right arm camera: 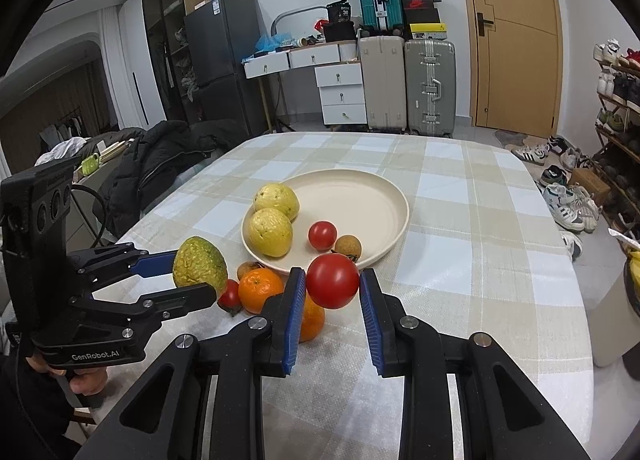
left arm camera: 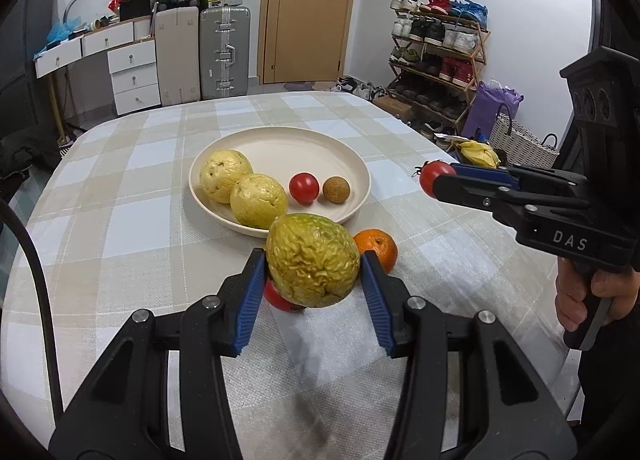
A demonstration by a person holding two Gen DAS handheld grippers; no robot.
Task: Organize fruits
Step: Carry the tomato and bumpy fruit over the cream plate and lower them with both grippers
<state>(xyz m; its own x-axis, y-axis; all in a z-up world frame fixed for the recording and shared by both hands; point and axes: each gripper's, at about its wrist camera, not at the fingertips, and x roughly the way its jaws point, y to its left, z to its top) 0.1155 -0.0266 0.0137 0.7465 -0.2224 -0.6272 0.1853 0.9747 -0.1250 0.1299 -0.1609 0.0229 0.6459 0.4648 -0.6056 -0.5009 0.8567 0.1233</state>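
Clamping a wrinkled green-yellow fruit (left arm camera: 313, 260), the left gripper (left arm camera: 314, 264) marked "GenRobot.AI" hangs before the plate (left arm camera: 356, 164) rim, beside the right gripper (right arm camera: 333, 280) clamped on a tomato (right arm camera: 333, 280), marked "DAS".

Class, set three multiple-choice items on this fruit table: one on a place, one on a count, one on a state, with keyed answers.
1. Where is the small brown round fruit?
A. on the round cream plate
B. on the checked tablecloth
C. in a gripper

2. How many red tomatoes lie on the plate?
A. none
B. one
C. three

3. What does the left gripper hold?
A. nothing
B. an orange
C. a wrinkled yellow-green fruit

Answers: 1 A, it sits inside the rim. 2 B, a single tomato beside the brown fruit. 3 C, both blue pads press it.
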